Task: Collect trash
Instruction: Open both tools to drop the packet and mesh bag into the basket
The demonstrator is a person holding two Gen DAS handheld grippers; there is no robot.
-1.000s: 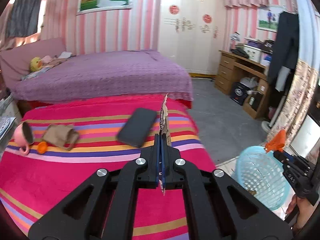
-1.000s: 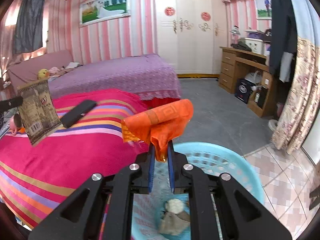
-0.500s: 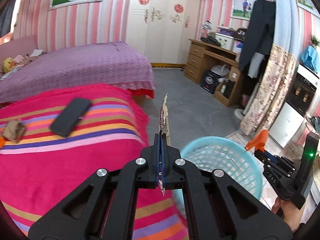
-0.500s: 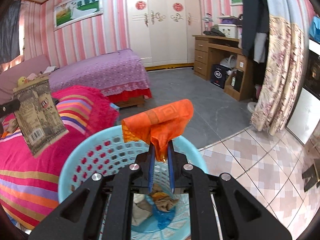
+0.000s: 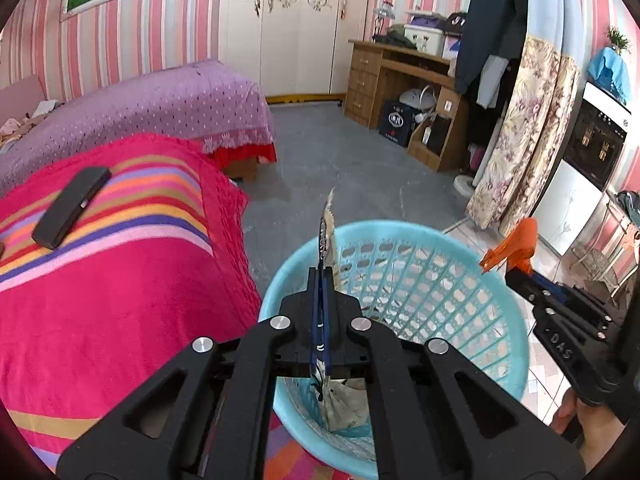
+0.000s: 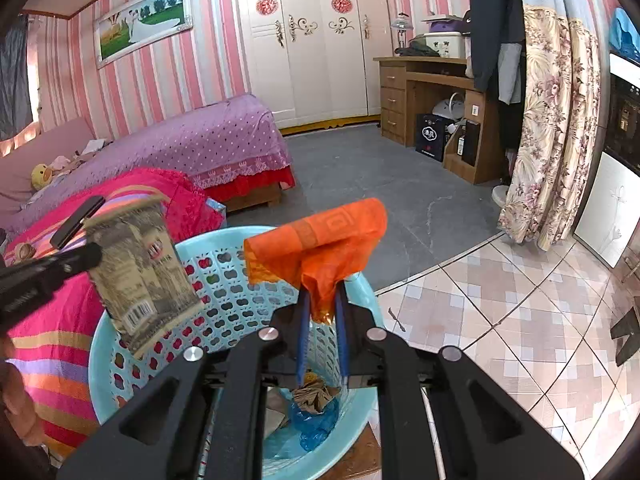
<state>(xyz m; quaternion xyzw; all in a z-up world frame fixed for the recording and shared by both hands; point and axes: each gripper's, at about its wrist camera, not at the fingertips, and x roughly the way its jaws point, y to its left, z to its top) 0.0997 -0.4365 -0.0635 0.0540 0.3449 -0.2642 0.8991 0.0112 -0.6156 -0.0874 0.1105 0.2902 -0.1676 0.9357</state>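
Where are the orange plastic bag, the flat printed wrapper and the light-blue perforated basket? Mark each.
Orange plastic bag (image 6: 320, 240), right wrist view, bunched middle.
Flat printed wrapper (image 6: 140, 276), right wrist view, printed face.
Light-blue perforated basket (image 5: 420, 276), left wrist view, inner wall.

The bed (image 5: 132, 280) with the pink striped blanket lies to the left of the fingers, and a black phone (image 5: 71, 206) rests flat on it, well off to their upper left. The tiled floor (image 6: 500, 320) carries the blue basket (image 5: 516, 344), which stands right below the fingers, tight against the bed's edge.
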